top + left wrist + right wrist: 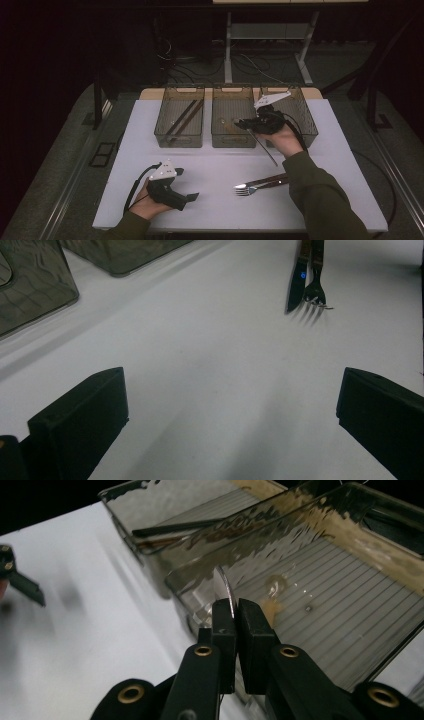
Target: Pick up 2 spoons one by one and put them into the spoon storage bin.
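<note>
My right gripper [241,124] hangs over the near edge of the middle bin [233,143], shut on a slim piece of cutlery [265,150] whose long handle slants down toward the table. In the right gripper view the jaws [234,612] pinch its thin rounded metal end [223,587], seen edge-on above that bin [350,605]. A small pale item [274,587] lies on the bin floor. My left gripper [192,197] rests on the white table near the front left, open and holding nothing [230,410]. A fork [246,189] and a knife [267,180] lie side by side at the front.
Three clear bins stand in a row at the back of the white table [210,165]; the left bin [180,141] holds dark chopsticks [184,117], and the right bin [307,120] is partly behind my hand. The left gripper view shows the knife [298,277] and fork [315,287] ahead.
</note>
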Available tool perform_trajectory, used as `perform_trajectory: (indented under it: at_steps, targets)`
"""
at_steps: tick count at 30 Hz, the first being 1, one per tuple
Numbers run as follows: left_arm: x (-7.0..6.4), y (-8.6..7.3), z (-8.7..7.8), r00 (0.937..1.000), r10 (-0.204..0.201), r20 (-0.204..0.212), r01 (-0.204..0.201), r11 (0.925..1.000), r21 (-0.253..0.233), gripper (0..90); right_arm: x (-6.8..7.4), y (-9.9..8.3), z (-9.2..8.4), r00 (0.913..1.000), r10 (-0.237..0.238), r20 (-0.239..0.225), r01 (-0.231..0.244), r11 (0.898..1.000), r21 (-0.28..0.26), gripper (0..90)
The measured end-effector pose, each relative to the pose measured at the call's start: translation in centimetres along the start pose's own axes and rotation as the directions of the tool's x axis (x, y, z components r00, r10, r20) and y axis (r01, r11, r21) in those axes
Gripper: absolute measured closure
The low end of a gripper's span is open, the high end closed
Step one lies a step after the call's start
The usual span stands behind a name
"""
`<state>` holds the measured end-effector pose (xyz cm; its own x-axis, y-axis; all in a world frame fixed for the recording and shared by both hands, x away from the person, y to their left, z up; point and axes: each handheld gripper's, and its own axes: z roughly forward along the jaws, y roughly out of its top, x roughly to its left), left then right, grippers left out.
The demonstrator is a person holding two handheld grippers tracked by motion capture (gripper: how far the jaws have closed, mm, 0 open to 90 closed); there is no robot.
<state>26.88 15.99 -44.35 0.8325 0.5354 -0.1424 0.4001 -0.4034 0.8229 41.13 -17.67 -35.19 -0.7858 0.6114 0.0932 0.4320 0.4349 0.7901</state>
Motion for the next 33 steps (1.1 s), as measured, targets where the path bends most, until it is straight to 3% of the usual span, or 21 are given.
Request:
perform_trajectory:
  at_steps: [9,18,22,33]
  targets:
    - [-0.3,0.1,0.1,0.9999,0.010,0.005,-0.010,0.9999,0.005,0.0,-1.8,2.7,1.5,0.9998,-0.004,0.020,0.004,1.000,0.008,85.9]
    - [-0.3,0.1,0.1,0.9997,0.021,0.010,-0.021,0.9998,0.002,0.0,-4.1,4.4,3.4,0.9982,0.032,0.050,-0.033,0.999,0.022,85.9]
    - [-0.4,0.2,0.1,0.9993,0.036,0.009,-0.036,0.9993,0.007,0.0,-4.7,5.0,4.5,0.9983,0.034,0.048,-0.036,0.999,0.030,85.9]
    - [-0.4,0.1,0.0,0.9996,0.027,0.012,-0.027,0.9996,0.003,0.0,-6.2,7.5,7.3,0.9976,0.031,0.061,-0.033,0.998,0.045,85.9]
